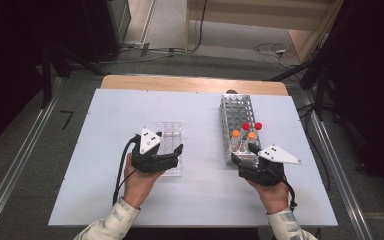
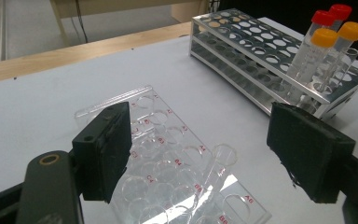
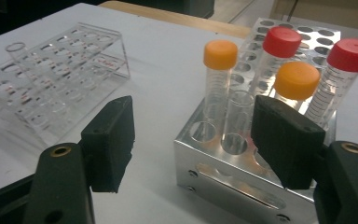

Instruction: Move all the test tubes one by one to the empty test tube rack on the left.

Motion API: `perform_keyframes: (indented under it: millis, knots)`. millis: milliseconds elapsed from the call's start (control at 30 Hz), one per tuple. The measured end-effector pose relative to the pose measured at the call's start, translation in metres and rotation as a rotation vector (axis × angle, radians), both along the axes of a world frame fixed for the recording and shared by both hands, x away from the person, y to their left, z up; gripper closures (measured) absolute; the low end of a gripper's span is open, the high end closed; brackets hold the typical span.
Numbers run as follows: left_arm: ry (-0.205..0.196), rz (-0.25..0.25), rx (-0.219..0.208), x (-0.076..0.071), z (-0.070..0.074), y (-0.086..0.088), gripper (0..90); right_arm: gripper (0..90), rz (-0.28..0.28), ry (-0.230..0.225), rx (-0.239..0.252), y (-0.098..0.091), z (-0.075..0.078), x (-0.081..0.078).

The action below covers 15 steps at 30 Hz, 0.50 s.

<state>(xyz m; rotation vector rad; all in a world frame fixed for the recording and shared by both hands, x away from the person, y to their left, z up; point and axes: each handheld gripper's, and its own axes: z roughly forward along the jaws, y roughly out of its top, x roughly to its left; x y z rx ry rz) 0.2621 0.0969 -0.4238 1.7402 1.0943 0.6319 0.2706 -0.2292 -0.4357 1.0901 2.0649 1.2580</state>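
Observation:
My left gripper (image 1: pixel 176 155) hovers open over the near end of a clear plastic tube rack (image 1: pixel 170 133). In the left gripper view its pads (image 2: pixel 105 149) stand wide on either side of an uncapped clear tube (image 2: pixel 220 164) standing in that rack (image 2: pixel 168 154), not touching it. My right gripper (image 1: pixel 244 154) is open at the near end of the metal rack (image 1: pixel 237 112). Between its pads (image 3: pixel 284 140) stands an uncapped tube (image 3: pixel 237 119) in the rack's front row (image 3: pixel 228 182), untouched. Behind it stand two orange-capped tubes (image 3: pixel 220 56) and two red-capped tubes (image 3: pixel 282 42).
The metal rack's far holes (image 2: pixel 242 32) hold no tubes. The white tabletop (image 1: pixel 130 105) has free room at the left and far side. Its wooden edge (image 1: pixel 190 82) runs along the back. Cables lie on the floor beyond.

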Motion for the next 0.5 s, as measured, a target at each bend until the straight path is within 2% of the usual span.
perform_keyframes:
  millis: [167,400,500]
  knots:
    - [-0.006,0.002,0.007,0.0,0.0,-0.001,22.6,32.2,-0.034,0.002,-0.009,-0.003,-0.007,0.006]
    - [-0.013,0.002,0.004,-0.001,0.0,-0.002,22.9,44.3,-0.057,-0.001,-0.022,-0.006,-0.016,0.014]
    - [-0.014,0.001,0.005,-0.002,0.0,-0.003,23.2,49.3,-0.062,0.005,-0.012,-0.007,-0.018,0.016]
